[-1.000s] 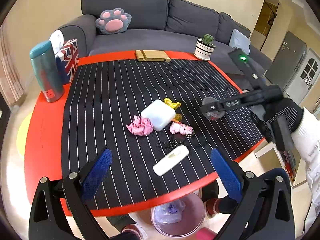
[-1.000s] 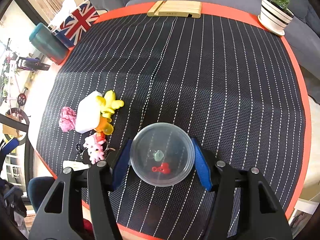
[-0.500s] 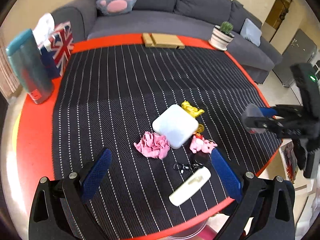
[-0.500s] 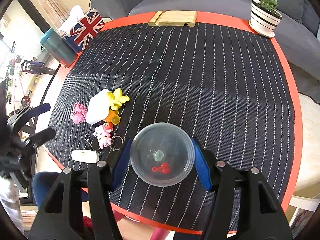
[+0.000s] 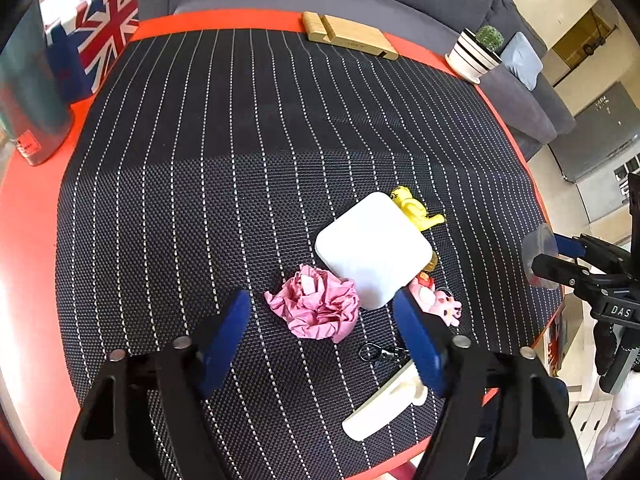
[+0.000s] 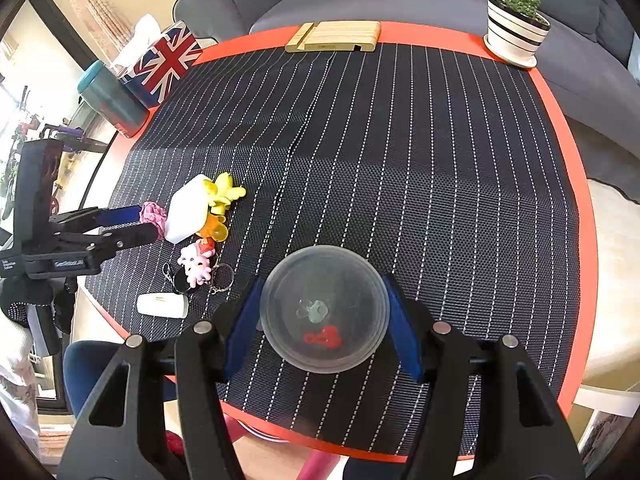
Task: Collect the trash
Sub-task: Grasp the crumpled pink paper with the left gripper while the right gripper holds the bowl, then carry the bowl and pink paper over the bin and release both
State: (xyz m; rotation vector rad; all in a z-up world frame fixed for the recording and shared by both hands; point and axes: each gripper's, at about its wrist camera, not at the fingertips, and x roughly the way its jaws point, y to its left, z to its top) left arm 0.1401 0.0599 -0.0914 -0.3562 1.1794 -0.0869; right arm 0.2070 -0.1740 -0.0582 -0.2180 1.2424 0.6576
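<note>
A crumpled pink paper (image 5: pixel 316 308) lies on the striped black mat (image 5: pixel 240 160), next to a white square box (image 5: pixel 374 248). My left gripper (image 5: pixel 322 306) hangs just over the paper with one blue finger on each side. Its jaws are closing and the pads stand clear of the paper. The right wrist view shows that gripper (image 6: pixel 132 224) at the pink paper (image 6: pixel 154 212). My right gripper (image 6: pixel 323 292) is shut on a clear plastic cup (image 6: pixel 324 268) with small red and grey bits inside. It holds the cup (image 5: pixel 540 244) above the mat's right edge.
Around the box lie a yellow toy (image 5: pixel 416 210), a pink toy on a keyring (image 5: pixel 440 304) and a flat white item (image 5: pixel 384 404). A teal tumbler (image 5: pixel 28 92), flag-print tissue box (image 5: pixel 100 28), wooden stand (image 5: pixel 348 36) and cactus pot (image 5: pixel 478 52) line the far rim.
My left gripper has moved forward and down over the table to the pink paper, and its jaws have narrowed. The right gripper drew back slightly, still holding the cup.
</note>
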